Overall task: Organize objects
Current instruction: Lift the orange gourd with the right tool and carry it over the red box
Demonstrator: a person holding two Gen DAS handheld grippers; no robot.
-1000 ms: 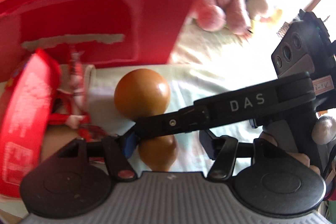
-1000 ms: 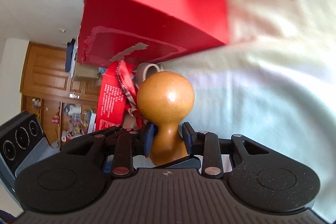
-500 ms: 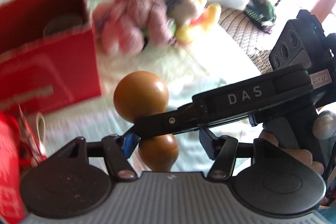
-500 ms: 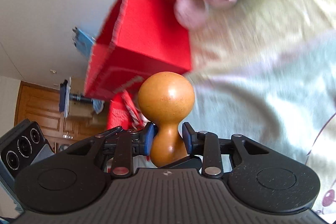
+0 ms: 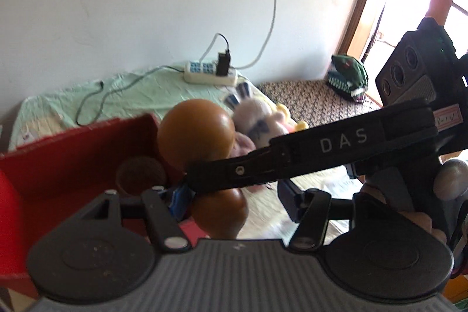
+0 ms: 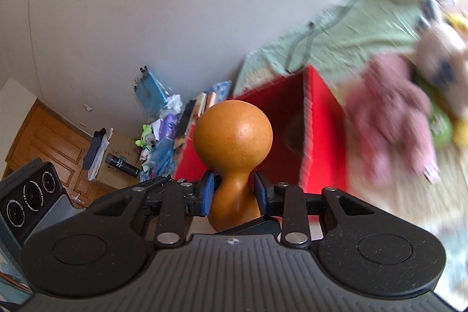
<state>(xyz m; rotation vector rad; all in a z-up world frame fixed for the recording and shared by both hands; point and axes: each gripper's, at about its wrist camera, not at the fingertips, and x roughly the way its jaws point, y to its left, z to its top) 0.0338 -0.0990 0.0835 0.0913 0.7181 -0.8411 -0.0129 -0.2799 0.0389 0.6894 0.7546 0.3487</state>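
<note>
Gourd (image 6: 232, 133) sits pinched at its narrow waist in the right gripper (image 6: 234, 190), just short of the red box (image 6: 321, 130) ahead (left gripper (image 5: 234, 201) spread, empty). Such a smooth neck might slip if tilted.

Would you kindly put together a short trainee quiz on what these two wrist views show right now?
1. True or false: the right gripper is shut on the narrow neck of the orange-brown wooden gourd.
2. Which thing sits inside the open red cardboard box?
A. a round dark-brown container
B. a green dinosaur plush
C. a white power strip
3. Fill in the blank: the left gripper has its jaws ____, with its right finger clear of the gourd.

Key: 1 true; 2 A; 3 open.
</note>
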